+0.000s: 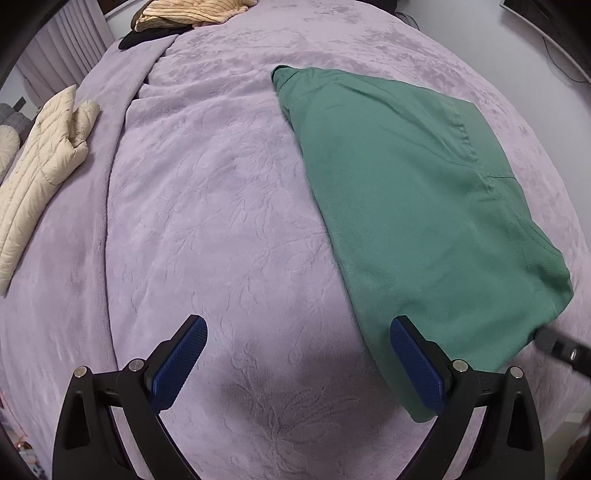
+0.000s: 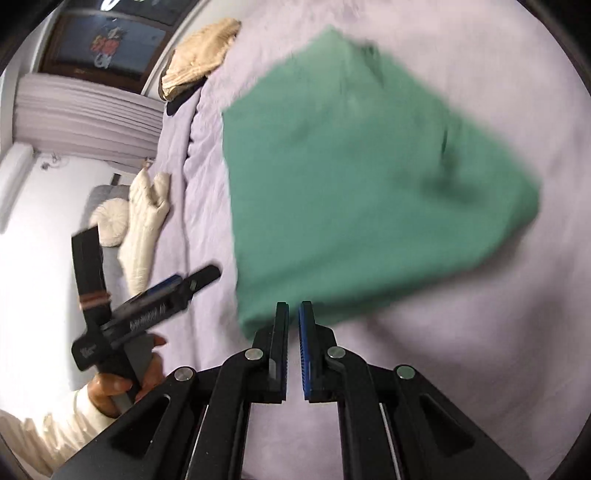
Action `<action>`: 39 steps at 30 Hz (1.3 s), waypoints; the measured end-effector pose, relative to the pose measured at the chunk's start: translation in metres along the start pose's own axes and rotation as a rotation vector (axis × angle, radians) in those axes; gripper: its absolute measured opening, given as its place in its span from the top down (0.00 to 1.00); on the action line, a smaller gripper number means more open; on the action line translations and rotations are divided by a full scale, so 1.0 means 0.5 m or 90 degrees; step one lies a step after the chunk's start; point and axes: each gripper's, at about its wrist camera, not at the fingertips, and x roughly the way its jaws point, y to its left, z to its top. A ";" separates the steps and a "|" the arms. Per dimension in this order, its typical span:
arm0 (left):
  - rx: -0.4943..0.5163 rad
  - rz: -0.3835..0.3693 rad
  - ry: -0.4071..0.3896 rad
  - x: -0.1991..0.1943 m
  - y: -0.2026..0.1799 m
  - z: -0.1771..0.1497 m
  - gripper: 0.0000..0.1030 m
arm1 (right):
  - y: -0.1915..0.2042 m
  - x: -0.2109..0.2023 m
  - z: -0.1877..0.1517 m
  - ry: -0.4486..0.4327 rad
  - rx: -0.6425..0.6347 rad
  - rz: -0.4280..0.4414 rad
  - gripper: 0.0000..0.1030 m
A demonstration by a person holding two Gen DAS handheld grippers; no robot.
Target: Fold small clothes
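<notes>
A lilac plush blanket (image 1: 221, 206) with an embossed flower pattern covers the bed, with pleated curtains (image 2: 85, 114) and a dark window at the far left of the room. On it lies the green garment (image 1: 417, 206), folded into a flat, roughly four-cornered shape on the right half of the bed, one narrow end reaching far and a broad edge near. The left tongs (image 1: 298, 363) hover over the blanket with the blue pads set wide apart, empty; the right pad (image 1: 415, 363) overlaps the garment's near left edge in the left wrist view, though contact cannot be told. The right tongs (image 2: 293, 347) are narrowed to a thin slit, nothing visibly between them, just at the garment's near corner; that view is blurred. At the bed's left edge lies a cream quilted jacket (image 1: 40, 166), and at the far left a tan striped garment (image 1: 192, 13) sits on something dark.
</notes>
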 end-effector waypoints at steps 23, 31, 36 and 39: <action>-0.005 -0.012 0.037 0.047 -0.068 -0.065 0.00 | -0.027 0.026 0.262 -0.009 -0.072 -0.115 0.46; -0.035 -0.010 0.051 0.047 -0.062 -0.062 0.00 | -0.013 0.116 0.346 0.032 -0.080 -0.121 0.97; -0.038 -0.011 0.058 0.046 -0.066 -0.060 0.00 | -0.040 0.134 0.359 0.044 -0.121 -0.193 0.97; -0.037 -0.006 0.061 0.044 -0.071 -0.057 0.00 | -0.067 0.152 0.356 0.065 -0.110 -0.192 0.97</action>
